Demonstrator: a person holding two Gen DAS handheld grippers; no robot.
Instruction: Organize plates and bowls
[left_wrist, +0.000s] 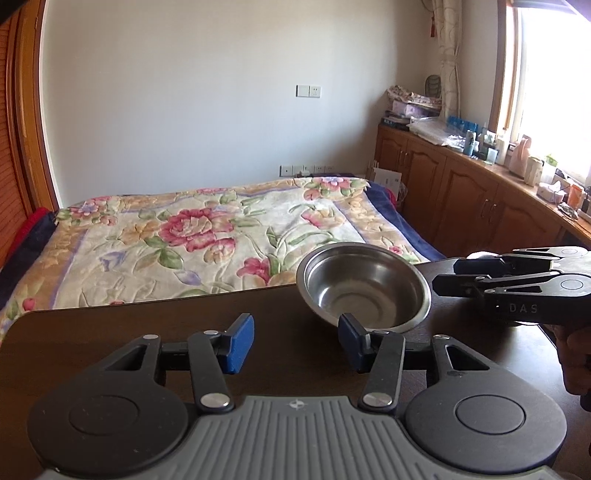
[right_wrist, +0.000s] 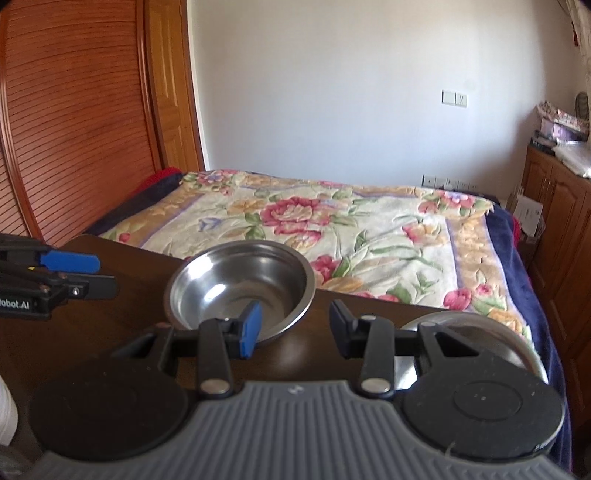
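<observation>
A steel bowl (left_wrist: 364, 291) (right_wrist: 240, 288) stands upright and empty near the far edge of the dark wooden table (left_wrist: 147, 332). My left gripper (left_wrist: 295, 345) is open, just short of the bowl's near-left side, with nothing between its blue pads. In the right wrist view the left gripper (right_wrist: 105, 275) hovers left of the bowl, apart from it. My right gripper (right_wrist: 295, 326) is open too, and its left pad overlaps the bowl's near rim in that view. From the left wrist view the right gripper (left_wrist: 447, 276) sits right of the bowl. A second steel dish (right_wrist: 480, 332) lies at the right, partly hidden.
Beyond the table's far edge is a bed with a floral cover (left_wrist: 207, 229). Wooden cabinets (left_wrist: 461, 192) with a cluttered top run along the right wall under a window. A slatted wooden door (right_wrist: 74, 129) stands at the left. A hand (left_wrist: 576, 362) holds the right gripper.
</observation>
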